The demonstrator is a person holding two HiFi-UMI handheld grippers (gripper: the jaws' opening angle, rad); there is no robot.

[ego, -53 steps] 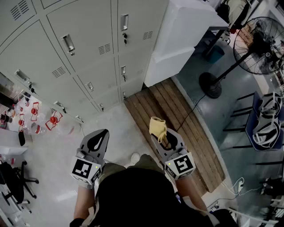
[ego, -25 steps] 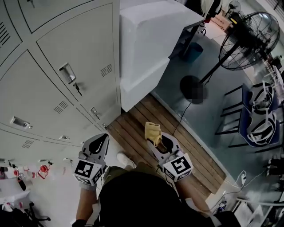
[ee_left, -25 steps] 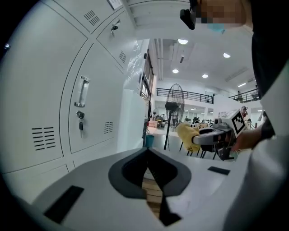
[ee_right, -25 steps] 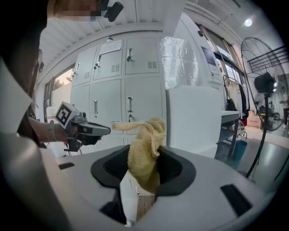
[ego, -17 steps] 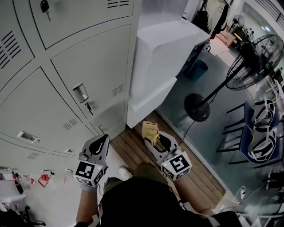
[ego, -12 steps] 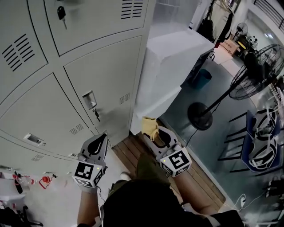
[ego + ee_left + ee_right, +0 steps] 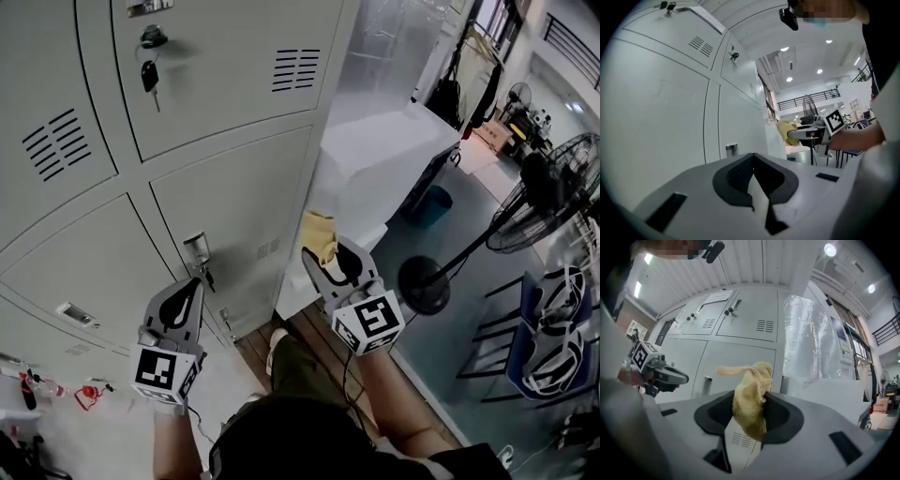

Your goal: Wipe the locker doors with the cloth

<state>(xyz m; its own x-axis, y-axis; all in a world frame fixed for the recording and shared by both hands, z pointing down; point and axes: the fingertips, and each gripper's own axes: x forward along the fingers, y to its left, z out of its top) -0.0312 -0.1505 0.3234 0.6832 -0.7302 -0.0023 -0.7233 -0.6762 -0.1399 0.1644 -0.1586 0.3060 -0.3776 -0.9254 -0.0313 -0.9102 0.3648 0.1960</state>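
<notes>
Holding the yellow cloth (image 7: 321, 234) up near the lockers, the right tool (image 7: 330, 261) is clenching it between its jaws. A bunched end is sticking up past the tips and another fold is hanging down between the dark pads. From the head view, the cloth is sitting just beside the right edge of the grey locker doors (image 7: 234, 178), level with the lower door's vent slots. It is hanging in the air in front of them rather than pressing on the metal.

The left tool (image 7: 192, 289) is pointing up at the same bank of lockers, lower and to the left. Its jaws are closed together with nothing between them, and its tip is near a small silver latch (image 7: 196, 248). A key (image 7: 150, 75) is dangling from the lock of the door above.

To the right of the lockers a white wrapped block (image 7: 394, 155) is standing, and beyond it a pedestal fan (image 7: 553, 187) is on the grey floor. The person's forearms are reaching up from the bottom of the head view.
</notes>
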